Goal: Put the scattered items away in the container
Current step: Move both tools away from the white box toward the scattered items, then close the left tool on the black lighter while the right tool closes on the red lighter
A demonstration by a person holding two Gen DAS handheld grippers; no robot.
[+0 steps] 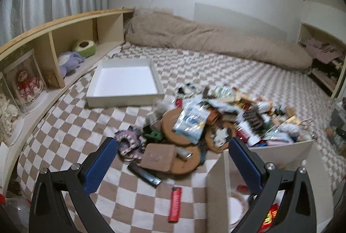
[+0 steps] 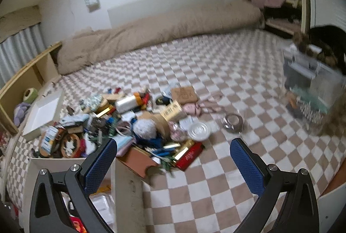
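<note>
A heap of scattered small items (image 1: 216, 118) lies on the checkered bed; it also shows in the right wrist view (image 2: 129, 125). A white box (image 1: 259, 179) stands near the front, with a few items inside; its wall (image 2: 127, 189) shows in the right wrist view. My left gripper (image 1: 173, 164) is open and empty above a brown pouch (image 1: 157, 157), a black lighter (image 1: 143, 174) and a red lighter (image 1: 175, 203). My right gripper (image 2: 173, 159) is open and empty, over the box corner and a red packet (image 2: 189, 157).
A white box lid (image 1: 125, 84) lies upside down on the bed near the headboard shelf (image 1: 54, 38). A rolled beige duvet (image 1: 205, 38) runs along the wall. A clear plastic bin (image 2: 313, 84) and a tape roll (image 2: 233, 122) sit at the right.
</note>
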